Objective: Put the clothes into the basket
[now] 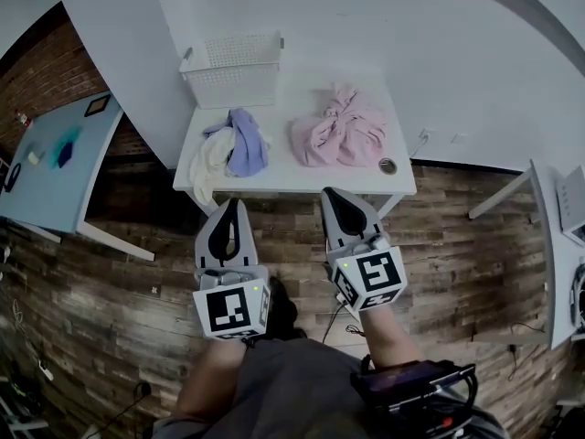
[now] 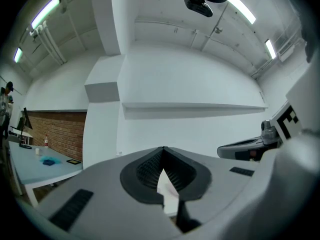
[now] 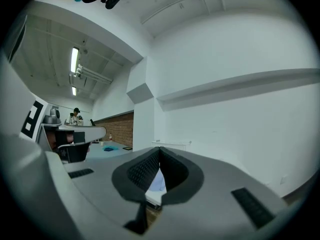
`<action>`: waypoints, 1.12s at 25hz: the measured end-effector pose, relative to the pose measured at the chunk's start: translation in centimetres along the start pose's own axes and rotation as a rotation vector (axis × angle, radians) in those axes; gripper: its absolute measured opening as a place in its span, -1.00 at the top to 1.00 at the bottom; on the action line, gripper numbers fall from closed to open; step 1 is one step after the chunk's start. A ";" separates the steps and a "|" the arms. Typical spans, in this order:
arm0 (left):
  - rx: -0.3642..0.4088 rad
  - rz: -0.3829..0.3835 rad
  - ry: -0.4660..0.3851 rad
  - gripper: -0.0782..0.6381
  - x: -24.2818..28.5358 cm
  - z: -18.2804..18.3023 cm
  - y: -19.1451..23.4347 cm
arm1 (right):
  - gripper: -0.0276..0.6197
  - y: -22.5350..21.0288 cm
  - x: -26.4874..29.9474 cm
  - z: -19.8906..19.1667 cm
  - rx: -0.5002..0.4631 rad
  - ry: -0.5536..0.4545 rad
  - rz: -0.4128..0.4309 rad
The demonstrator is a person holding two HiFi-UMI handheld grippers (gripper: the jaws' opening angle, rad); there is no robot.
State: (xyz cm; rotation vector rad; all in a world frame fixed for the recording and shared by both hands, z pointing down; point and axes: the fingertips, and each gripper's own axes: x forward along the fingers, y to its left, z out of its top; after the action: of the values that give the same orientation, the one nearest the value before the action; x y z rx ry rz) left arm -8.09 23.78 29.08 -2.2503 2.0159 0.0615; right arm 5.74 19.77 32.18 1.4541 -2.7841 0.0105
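Note:
On a small white table (image 1: pixel 302 179) lie a pink garment (image 1: pixel 342 130) at the right and a lavender and cream pile of clothes (image 1: pixel 232 147) at the left. A white mesh basket (image 1: pixel 232 69) stands at the table's back left corner, and I see nothing inside it. My left gripper (image 1: pixel 231 204) and right gripper (image 1: pixel 331 193) hover side by side just short of the table's front edge, both shut with nothing held. In the left gripper view the jaws (image 2: pixel 163 150) meet at their tips; in the right gripper view the jaws (image 3: pixel 159 149) meet too.
A small round dark object (image 1: pixel 388 165) sits at the table's front right corner. A light blue table (image 1: pixel 55 167) with small items stands to the left against a brick wall. Another white table (image 1: pixel 556 245) is at the right. Wooden floor lies below the grippers.

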 end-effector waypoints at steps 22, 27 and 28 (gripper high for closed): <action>0.029 0.031 -0.061 0.76 19.6 -0.4 11.4 | 0.90 -4.5 22.2 2.7 -0.019 -0.077 0.042; 0.035 0.021 -0.030 0.76 21.7 -1.8 11.7 | 0.90 -5.9 23.9 1.5 0.002 -0.055 0.032; 0.033 0.021 -0.021 0.76 22.1 -2.2 11.8 | 0.90 -6.1 24.3 1.2 0.005 -0.046 0.034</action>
State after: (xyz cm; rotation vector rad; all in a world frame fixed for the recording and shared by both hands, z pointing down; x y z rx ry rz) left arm -17.42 0.48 28.14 -2.1996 2.0155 0.0525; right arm -3.16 -3.65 31.10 1.4267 -2.8467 -0.0159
